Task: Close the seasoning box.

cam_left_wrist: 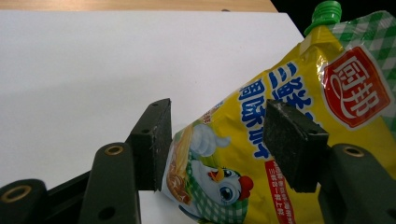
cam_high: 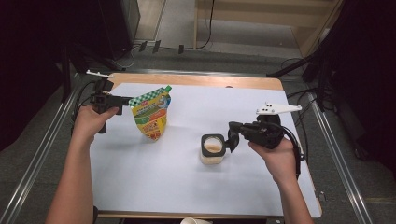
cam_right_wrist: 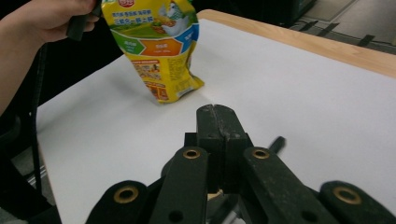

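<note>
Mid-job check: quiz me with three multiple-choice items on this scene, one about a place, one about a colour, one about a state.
1. Where does the yellow printed spout pouch stand relative to the small open jar with the black rim?
A. to its left in the high view
B. inside it
C. to its right in the high view

2. What colour is the pouch's screw cap?
A. red
B. green
C. white

3. How do the jaws of the right tool stand?
A. wide apart
B. closed on the pouch
C. closed together with nothing between them

Answers: 1 A, the high view shows the pouch left of the jar, apart from it. 2 B, the left gripper view shows a green cap. 3 C, the right gripper view shows the two pads pressed flat together.
</note>
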Motion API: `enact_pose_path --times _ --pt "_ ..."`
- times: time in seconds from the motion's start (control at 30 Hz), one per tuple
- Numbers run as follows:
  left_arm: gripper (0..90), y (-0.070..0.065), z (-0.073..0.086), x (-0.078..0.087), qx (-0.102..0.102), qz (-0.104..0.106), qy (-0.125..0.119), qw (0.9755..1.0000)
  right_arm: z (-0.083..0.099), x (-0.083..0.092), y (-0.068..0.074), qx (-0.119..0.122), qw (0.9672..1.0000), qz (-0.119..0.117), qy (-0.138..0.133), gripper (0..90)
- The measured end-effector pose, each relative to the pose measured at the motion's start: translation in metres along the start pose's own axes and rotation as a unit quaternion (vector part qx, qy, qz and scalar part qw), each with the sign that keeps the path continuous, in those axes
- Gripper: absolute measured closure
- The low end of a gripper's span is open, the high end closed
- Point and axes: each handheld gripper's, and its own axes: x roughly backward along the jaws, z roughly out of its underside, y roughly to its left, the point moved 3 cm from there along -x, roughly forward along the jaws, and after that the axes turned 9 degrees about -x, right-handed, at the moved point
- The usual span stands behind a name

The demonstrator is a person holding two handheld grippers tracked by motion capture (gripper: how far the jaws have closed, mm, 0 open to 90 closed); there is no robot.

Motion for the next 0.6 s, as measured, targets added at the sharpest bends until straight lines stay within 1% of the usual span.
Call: enact_pose_path --times 0.13,0.3,0.4,0.5,0.6 --pt "43.0 0.000 0.000 -0.001 -0.001 0.001 0.002 1.0000 -0.001 0.008 -0.008 -0.007 0.9999 0.013 -0.006 90.0" --pt "42.6 0.000 0.000 -0.001 -0.001 0.001 0.000 1.0000 0.001 0.012 -0.021 -0.017 0.9993 0.032 -0.009 90.0" --pt "42.5 0.000 0.000 0.000 -0.002 0.002 -0.001 1.0000 0.003 0.010 -0.026 -0.026 0.9990 0.037 -0.005 90.0" --pt "42.2 -0.001 0.000 0.000 -0.002 0.002 0.000 1.0000 0.007 0.004 -0.030 -0.032 0.9988 0.038 0.004 90.0" --pt "42.0 -0.001 0.000 0.000 -0.002 0.002 -0.002 1.0000 0.009 0.000 -0.032 -0.032 0.9988 0.036 0.009 90.0"
